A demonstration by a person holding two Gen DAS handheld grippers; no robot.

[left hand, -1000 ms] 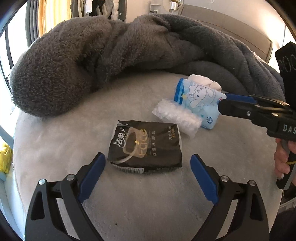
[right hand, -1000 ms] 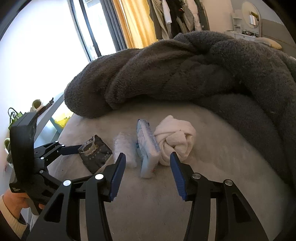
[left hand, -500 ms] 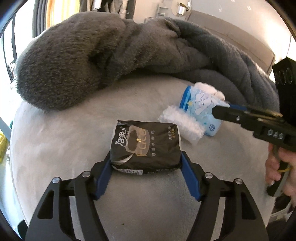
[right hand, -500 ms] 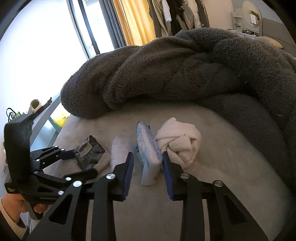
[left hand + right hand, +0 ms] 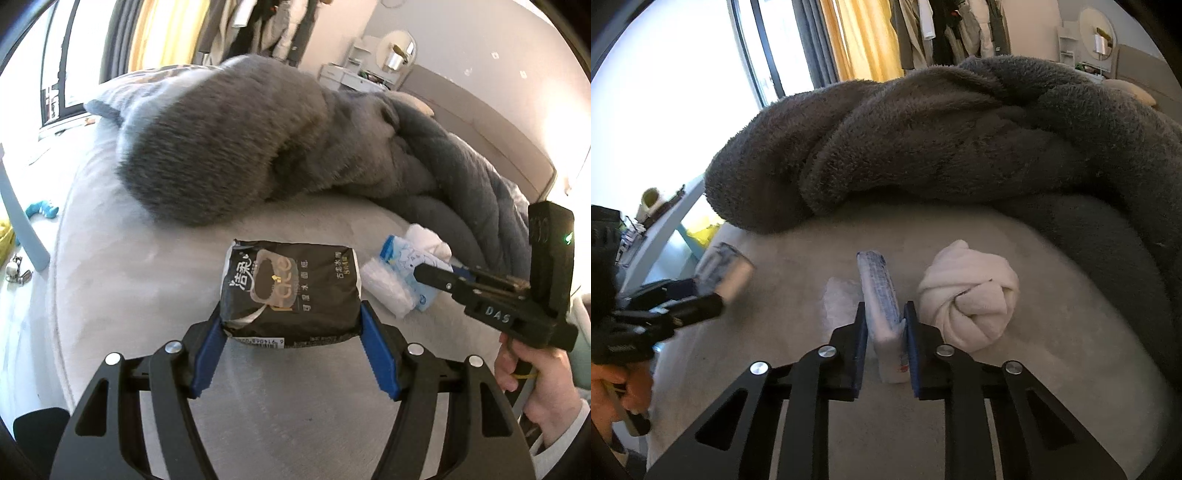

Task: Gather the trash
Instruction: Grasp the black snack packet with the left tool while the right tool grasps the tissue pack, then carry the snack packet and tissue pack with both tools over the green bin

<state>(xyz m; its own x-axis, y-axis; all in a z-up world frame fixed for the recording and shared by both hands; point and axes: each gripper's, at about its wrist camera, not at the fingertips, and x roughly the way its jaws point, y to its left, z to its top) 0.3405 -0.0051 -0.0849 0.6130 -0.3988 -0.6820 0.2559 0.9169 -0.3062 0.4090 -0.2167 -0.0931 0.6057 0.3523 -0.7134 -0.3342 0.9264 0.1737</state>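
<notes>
Black tissue pack (image 5: 290,295): soft, rectangular, glossy dark wrapper with white and tan print and a barcode strip along its near edge. It sits between the blue pads of the left gripper (image 5: 290,325), one pad pressed on each short side; the wrapper bulges slightly above the pads. Left tongs are clamped on this pack. The pack's near end looks lifted clear of the pale bed cover (image 5: 147,295); contact at the far end cannot be told.

Blue-and-white tissue pack (image 5: 881,295): thin, flat, standing on its long edge, cartoon print visible on its face in the left wrist view. The right gripper (image 5: 885,332) has closed on its near end, both pads touching the pack's flat faces. Just left of the right tongs lies a white crinkled wrapper (image 5: 840,304), touching the pack. Just right of them sits a knotted white cloth (image 5: 971,299), apart from the pad.

Pose: both grippers point forward and downward at the bed cover. The right hand (image 5: 539,391) grips the right tool's handle, a pale sleeve at the wrist. The left hand (image 5: 617,387) is at the lower left edge of the right wrist view, the left tool blurred there.

Beyond both tongs: a heaped grey fleece blanket (image 5: 942,136).
</notes>
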